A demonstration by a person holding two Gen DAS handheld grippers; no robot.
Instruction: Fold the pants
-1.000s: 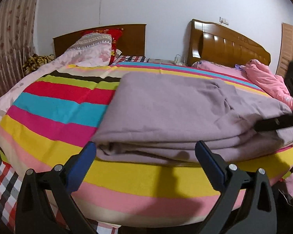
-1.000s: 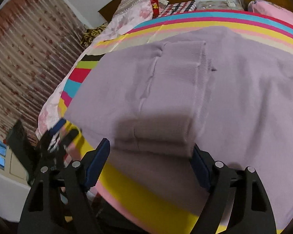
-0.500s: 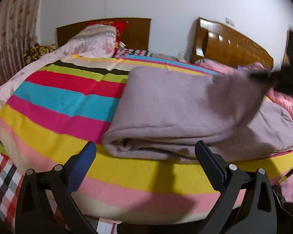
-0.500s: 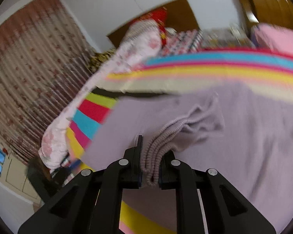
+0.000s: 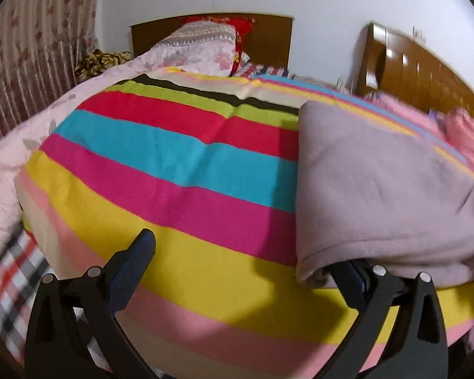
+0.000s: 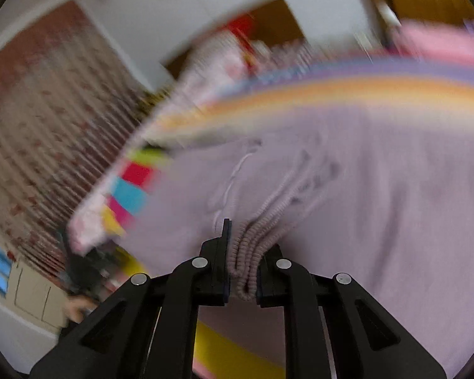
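- My right gripper (image 6: 241, 271) is clamped on the ribbed edge of the mauve pants (image 6: 363, 208); several gathered ribbed layers bunch between my two pads.
- Those jaws have just been closing, and the fabric sits pinched between them.
- From that grip the ribbed band runs up and to the right in the right wrist view, away from me, onto the broad flat of the garment.
- This view is blurred, so I cannot tell whether the band is waistband or cuff.
- My left gripper (image 5: 246, 268) stands wide apart, holding nothing.
- Its right finger is tucked under the near corner of the pants (image 5: 379, 183); its left finger (image 5: 132, 265) hangs over the striped bedspread (image 5: 180, 158).
- In the left wrist view the pants lie folded in layers on the right part of the bedspread, close to its near edge.
- The folded left edge runs nearly straight away from me toward the wooden headboard (image 5: 268, 44), so the long axis seems to lie front to back.
- A floral pillow (image 5: 202, 47) lies at the head end, well apart from the pants.
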